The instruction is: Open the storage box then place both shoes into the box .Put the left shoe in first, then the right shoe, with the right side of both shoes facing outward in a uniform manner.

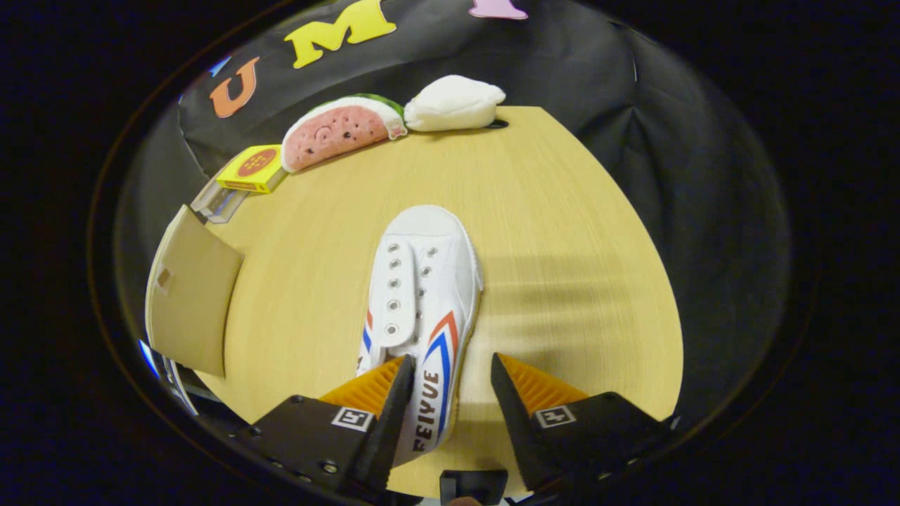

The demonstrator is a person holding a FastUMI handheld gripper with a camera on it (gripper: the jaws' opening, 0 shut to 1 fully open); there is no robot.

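The gripper (450,372) stands wide open, its fingers straddling the heel of a white canvas shoe with red and blue stripes (420,309) that lies toe-away on the pale wooden table (562,232). The left finger (383,393) overlaps the shoe's heel; the right stands clear. A tan cardboard flap (190,295) stands at the far left, a yellow box (254,169), a plush watermelon slice (341,130) and a white plush lump (453,104) beyond.

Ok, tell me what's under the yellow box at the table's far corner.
The yellow box sits on top of a clear plastic container, beside the watermelon slice toy. What the container holds is hidden. The hand-held gripper is open, its fingers astride the white shoe.
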